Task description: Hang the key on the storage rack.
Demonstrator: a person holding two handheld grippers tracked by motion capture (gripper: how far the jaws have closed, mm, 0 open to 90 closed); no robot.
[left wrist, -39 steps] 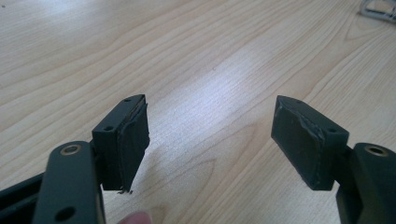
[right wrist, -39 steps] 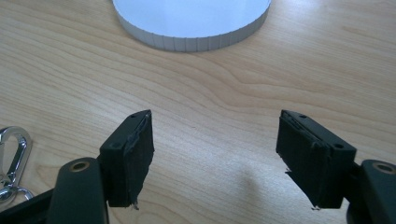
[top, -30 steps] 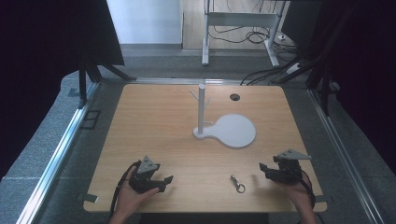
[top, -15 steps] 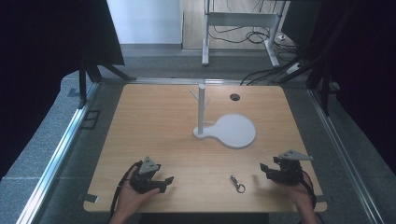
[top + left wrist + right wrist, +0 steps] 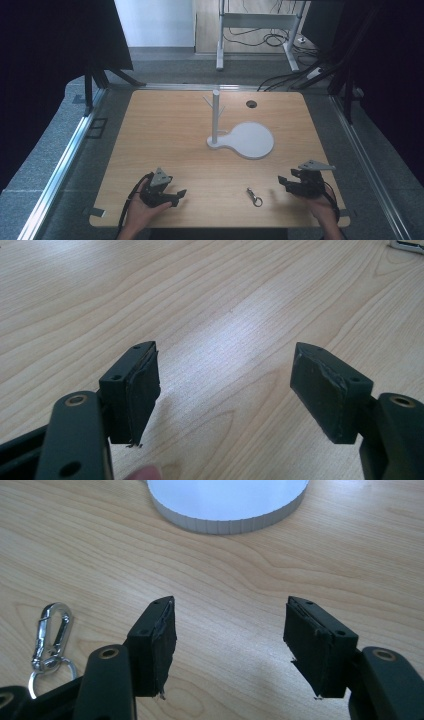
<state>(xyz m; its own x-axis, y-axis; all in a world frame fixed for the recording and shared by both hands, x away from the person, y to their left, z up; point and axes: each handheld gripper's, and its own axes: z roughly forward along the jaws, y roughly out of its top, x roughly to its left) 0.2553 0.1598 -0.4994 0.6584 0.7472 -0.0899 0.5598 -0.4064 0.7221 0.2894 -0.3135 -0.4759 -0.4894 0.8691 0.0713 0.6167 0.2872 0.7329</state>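
One small silver metal snap hook with a key ring (image 5: pixel 254 197) lies flat on the light wooden table (image 5: pixel 165 135), near its front edge, between our two grippers and touching neither. We hold the left gripper (image 5: pixel 179 196) low at the front left, jaws spread wide with only bare wood between them. The right gripper (image 5: pixel 283 181) at the front right is equally wide apart and empty. Farther back stands one white stand: a round flat base (image 5: pixel 250 140) and one upright post with short pegs (image 5: pixel 215 112).
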